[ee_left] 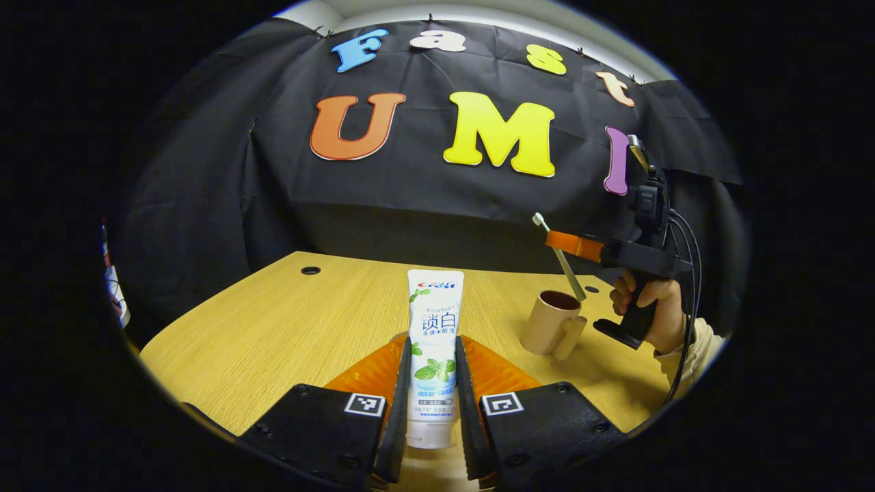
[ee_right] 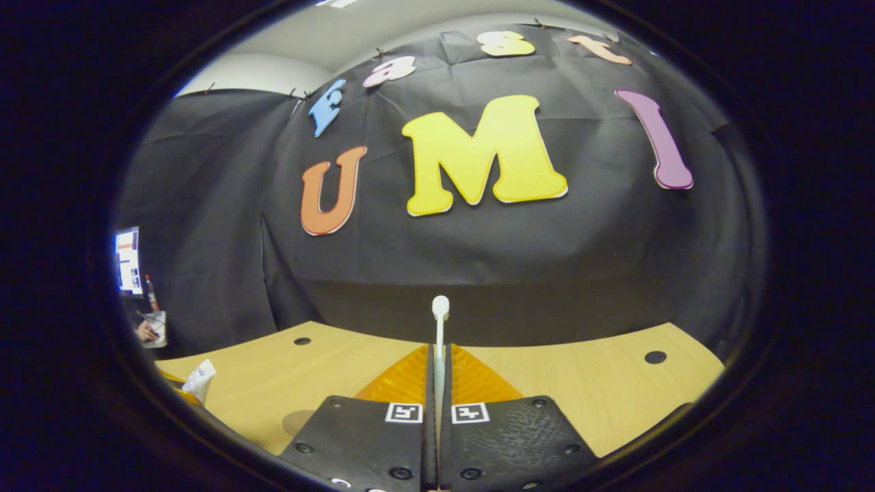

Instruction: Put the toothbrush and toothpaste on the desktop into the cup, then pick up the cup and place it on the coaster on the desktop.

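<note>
Black cloth backs the booth; below it lies a desk (ee_left: pixel 273 328) of pale wood-grain laminate, matte, with small round cable holes.

Item 1: toothpaste (ee_left: pixel 433 355). Soft white tube, flat crimped end away from the camera, cap end nearest it. Held lengthwise in the left claw (ee_left: pixel 433 393), both fingers pressed against its sides, lifted clear of the desk as far as can be judged.

Item 2: toothbrush (ee_right: pixel 439 342). Slim white plastic stem, rounded head uppermost. Pinched in the right claw (ee_right: pixel 437 383), fingers drawn nearly together on the stem. In the left gripper view the same brush (ee_left: pixel 562 260) hangs tilted, its lower end at or just inside the rim of the cup; which of the two cannot be told.

Item 3: cup (ee_left: pixel 547 322). Beige, smooth, cylindrical, with a side handle facing the camera; dark interior. Stands upright on the desk, right of the tube. A hand (ee_left: pixel 649 307) grips the right tool's handle beside it.

Item 4: coaster. Possibly the faint round patch (ee_right: pixel 301 420) on the desk in the right gripper view; uncertain.

Step in hand, by judgement: loading the brush into the cup. Next move calls for lowering the stem inside the rim and parting the fingers so it leans on the wall; the tube then follows, cap end down.
</note>
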### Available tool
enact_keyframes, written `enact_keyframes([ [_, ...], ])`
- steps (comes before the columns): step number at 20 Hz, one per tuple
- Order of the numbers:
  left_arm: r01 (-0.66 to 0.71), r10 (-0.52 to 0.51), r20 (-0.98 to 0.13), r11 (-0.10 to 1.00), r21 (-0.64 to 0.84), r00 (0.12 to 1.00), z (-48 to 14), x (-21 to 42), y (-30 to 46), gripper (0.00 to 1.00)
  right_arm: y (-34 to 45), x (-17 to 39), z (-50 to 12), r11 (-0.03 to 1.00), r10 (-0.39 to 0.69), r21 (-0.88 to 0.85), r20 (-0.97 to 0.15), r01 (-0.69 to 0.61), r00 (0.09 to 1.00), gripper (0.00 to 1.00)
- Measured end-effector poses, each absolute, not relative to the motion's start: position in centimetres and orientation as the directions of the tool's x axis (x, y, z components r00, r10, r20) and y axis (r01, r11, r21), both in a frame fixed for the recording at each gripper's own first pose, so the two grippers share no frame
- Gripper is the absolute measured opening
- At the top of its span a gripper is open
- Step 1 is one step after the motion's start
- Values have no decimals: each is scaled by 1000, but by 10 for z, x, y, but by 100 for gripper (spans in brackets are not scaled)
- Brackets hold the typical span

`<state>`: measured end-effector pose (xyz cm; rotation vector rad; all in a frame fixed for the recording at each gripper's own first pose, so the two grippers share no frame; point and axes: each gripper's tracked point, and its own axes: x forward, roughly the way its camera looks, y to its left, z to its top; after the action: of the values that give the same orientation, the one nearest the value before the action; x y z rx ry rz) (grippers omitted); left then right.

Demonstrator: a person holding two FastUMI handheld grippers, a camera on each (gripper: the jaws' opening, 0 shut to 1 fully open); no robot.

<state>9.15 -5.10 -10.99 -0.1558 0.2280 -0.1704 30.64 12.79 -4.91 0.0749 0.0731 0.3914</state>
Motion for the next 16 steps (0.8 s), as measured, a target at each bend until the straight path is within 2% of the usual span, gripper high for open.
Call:
enact_keyframes([
  [16,160,-204,-265,971,-176,943,-130,89,-66,37,124,315,-58,926,370,101,-59,-363,927,1],
])
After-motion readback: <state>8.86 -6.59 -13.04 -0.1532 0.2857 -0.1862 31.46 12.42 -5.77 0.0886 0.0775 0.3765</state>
